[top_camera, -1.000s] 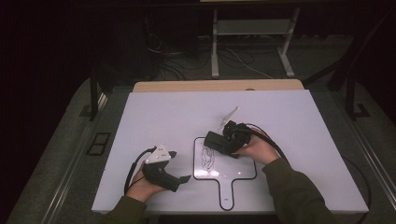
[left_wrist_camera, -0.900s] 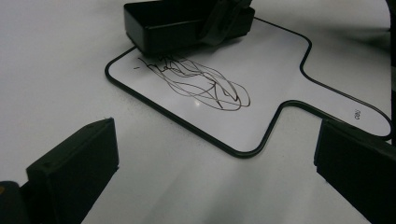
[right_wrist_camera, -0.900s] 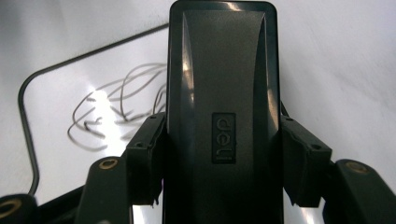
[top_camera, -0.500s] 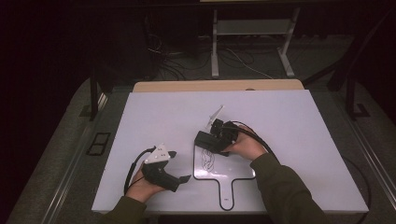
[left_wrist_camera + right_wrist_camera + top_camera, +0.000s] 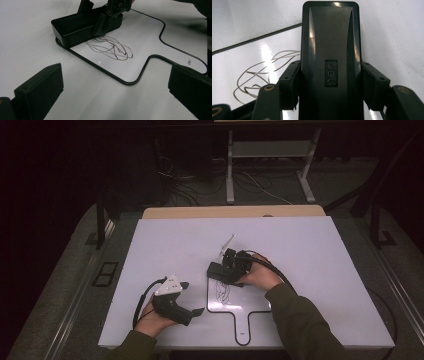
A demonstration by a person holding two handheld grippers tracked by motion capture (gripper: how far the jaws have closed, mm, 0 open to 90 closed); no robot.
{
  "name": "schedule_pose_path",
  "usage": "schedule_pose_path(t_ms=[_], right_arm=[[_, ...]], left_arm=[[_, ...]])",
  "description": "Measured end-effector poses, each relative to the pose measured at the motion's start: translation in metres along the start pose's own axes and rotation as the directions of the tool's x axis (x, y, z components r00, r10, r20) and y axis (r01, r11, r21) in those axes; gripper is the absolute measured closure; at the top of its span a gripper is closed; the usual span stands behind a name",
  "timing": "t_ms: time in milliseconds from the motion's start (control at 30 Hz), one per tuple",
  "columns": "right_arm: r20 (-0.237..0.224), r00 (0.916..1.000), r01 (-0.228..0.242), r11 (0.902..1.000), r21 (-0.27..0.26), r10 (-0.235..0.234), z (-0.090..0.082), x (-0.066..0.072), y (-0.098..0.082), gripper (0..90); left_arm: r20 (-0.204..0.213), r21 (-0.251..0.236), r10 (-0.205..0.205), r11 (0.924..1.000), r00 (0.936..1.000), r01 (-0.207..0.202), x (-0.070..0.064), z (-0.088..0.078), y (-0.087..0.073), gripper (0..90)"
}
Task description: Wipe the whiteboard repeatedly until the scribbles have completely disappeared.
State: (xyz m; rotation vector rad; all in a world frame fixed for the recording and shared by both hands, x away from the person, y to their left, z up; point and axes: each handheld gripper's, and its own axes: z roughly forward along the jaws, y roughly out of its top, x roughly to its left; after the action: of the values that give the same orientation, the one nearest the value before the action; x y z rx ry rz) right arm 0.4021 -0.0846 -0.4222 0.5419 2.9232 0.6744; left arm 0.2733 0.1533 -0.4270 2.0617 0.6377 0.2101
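A small white board (image 5: 252,301) with a black rim and a handle lies on the table, a brown scribble (image 5: 223,293) drawn on its left part. My right gripper (image 5: 223,270) is shut on a black eraser (image 5: 216,269) that sits at the board's top left corner, just above the scribble. In the right gripper view both pads (image 5: 290,83) press the sides of the eraser (image 5: 329,45), with the scribble (image 5: 259,72) to its left. My left gripper (image 5: 192,298) rests on the table left of the board, open and holding nothing. Ahead of the left gripper (image 5: 115,100) lie the eraser (image 5: 75,25) and the scribble (image 5: 110,47).
The white table top (image 5: 165,245) stretches wide on all sides of the board. A wooden strip (image 5: 230,211) runs along its far edge. Cables trail from both grippers. Beyond the table the floor is dark, with a metal stand (image 5: 270,150) and loose wires.
My right gripper has carried the eraser leftwards across the top of the board to its left corner. The left gripper has stayed where it was.
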Motion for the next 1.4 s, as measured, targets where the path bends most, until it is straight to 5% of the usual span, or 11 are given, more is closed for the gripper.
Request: schedule_pose_path(t_ms=[433, 1400], right_arm=[[-0.005, 1.0, -0.002, 0.9999, -0.013, 0.002, -0.005, 0.002, 0.001, 38.8], [-0.033, 0.9898, 0.14, 0.9897, 0.031, -0.139, -0.01, 0.047, 0.0, 38.9]], left_arm=[[0.003, -0.002, -0.004, 1.0, 1.0, 0.004, -0.001, 0.001, 0.0, 0.0], [0.004, 0.0, -0.005, 1.0, 1.0, 0.005, -0.001, 0.0, -0.001, 0.0]])
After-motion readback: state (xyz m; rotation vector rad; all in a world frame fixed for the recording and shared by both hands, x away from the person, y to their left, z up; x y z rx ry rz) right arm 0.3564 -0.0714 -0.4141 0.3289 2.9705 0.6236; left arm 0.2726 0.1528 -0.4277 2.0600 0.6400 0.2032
